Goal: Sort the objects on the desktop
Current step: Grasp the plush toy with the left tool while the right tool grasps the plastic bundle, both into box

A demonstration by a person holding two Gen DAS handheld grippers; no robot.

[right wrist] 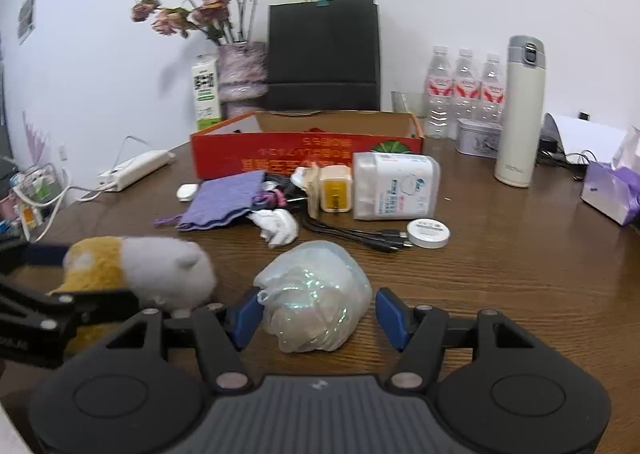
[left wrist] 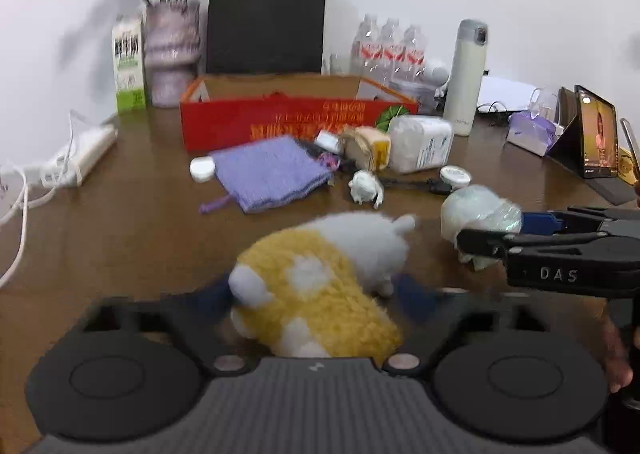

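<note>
A yellow and grey plush toy [left wrist: 320, 278] lies on the brown table [left wrist: 132, 222], blurred, between the blue pads of my left gripper [left wrist: 316, 290], which stands open around it. A crumpled clear plastic bag [right wrist: 316, 294] lies between the blue pads of my right gripper [right wrist: 320, 314], also open, with a small gap at the right pad. In the left wrist view the right gripper [left wrist: 492, 232] reaches in from the right around the plastic bag [left wrist: 476, 210]. In the right wrist view the plush toy [right wrist: 160, 270] and left gripper [right wrist: 60, 278] are at the left.
Behind lie a purple knitted pouch [right wrist: 224, 202], a white figurine [right wrist: 278, 228], black cables [right wrist: 360, 232], a round white tin [right wrist: 428, 233], a yellow charger [right wrist: 336, 194] and a wipes pack [right wrist: 394, 192]. A red open box [right wrist: 308, 150], vase, bottles and flask [right wrist: 518, 110] stand further back.
</note>
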